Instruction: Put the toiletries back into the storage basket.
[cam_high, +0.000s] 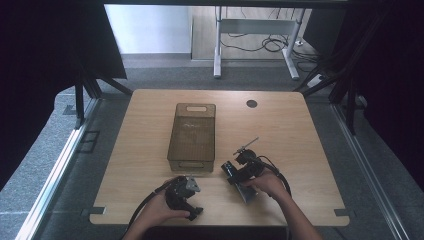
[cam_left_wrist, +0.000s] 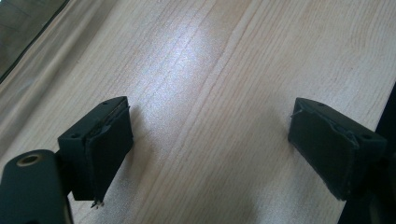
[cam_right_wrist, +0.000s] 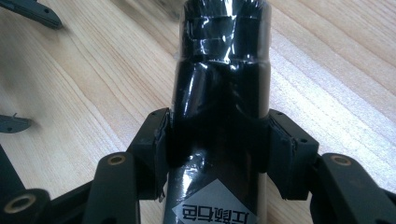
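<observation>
While left gripper gapes empty, right gripper clenches dark bottle, beside basket.

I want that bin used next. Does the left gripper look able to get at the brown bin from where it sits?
Probably yes. The left gripper is open and holds nothing, and bare table lies between it and the brown bin. The right gripper sits off to the side.

Left tongs spread wide apart above the bare wooden table.
</observation>
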